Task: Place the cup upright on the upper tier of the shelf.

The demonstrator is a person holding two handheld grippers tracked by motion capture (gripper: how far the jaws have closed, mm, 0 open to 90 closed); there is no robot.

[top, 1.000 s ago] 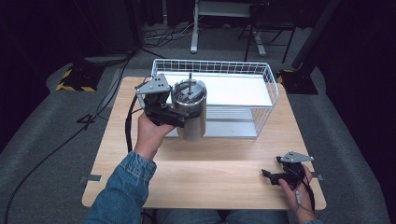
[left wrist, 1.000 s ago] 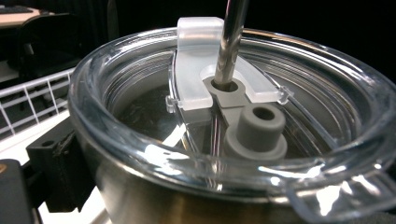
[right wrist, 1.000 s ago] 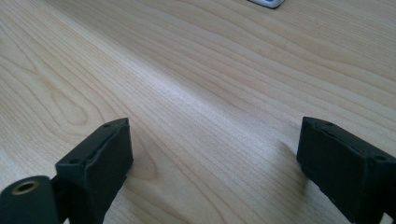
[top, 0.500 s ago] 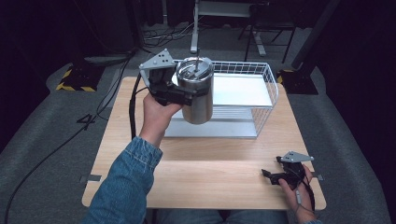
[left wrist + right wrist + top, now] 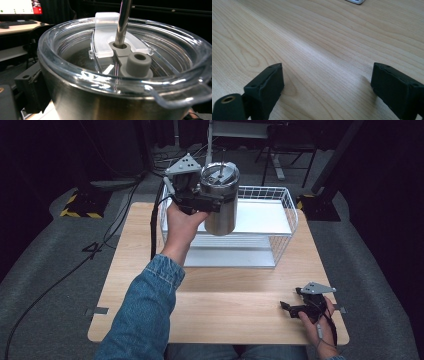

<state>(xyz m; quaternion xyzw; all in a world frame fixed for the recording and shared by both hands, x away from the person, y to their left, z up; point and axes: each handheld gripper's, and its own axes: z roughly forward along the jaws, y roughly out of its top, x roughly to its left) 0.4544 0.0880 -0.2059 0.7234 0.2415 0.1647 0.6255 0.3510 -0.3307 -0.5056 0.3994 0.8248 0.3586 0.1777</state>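
Note:
A stainless steel tumbler [image 5: 223,217] with a clear lid [image 5: 75,72] and a metal straw [image 5: 124,22] hangs upright in the air over the left part of the white wire basket [image 5: 287,200]. My left gripper [image 5: 216,199] is shut on the tumbler just below the lid, held up by a hand in a denim sleeve. One black jaw shows pressed against the tumbler's side in the left gripper view. My right gripper [image 5: 286,307] rests at the table's front right corner, open, and in the right gripper view [image 5: 327,90] bare wood lies between its fingers.
The wire basket stands at the back of the wooden table [image 5: 225,305] and has a white floor. A cable [image 5: 152,227] trails from the left gripper down past the table's left side. Dark floor surrounds the table.
The left gripper has lifted the tumbler from table level in front of the basket up and away, above the basket's left rim. The right gripper has stayed put.

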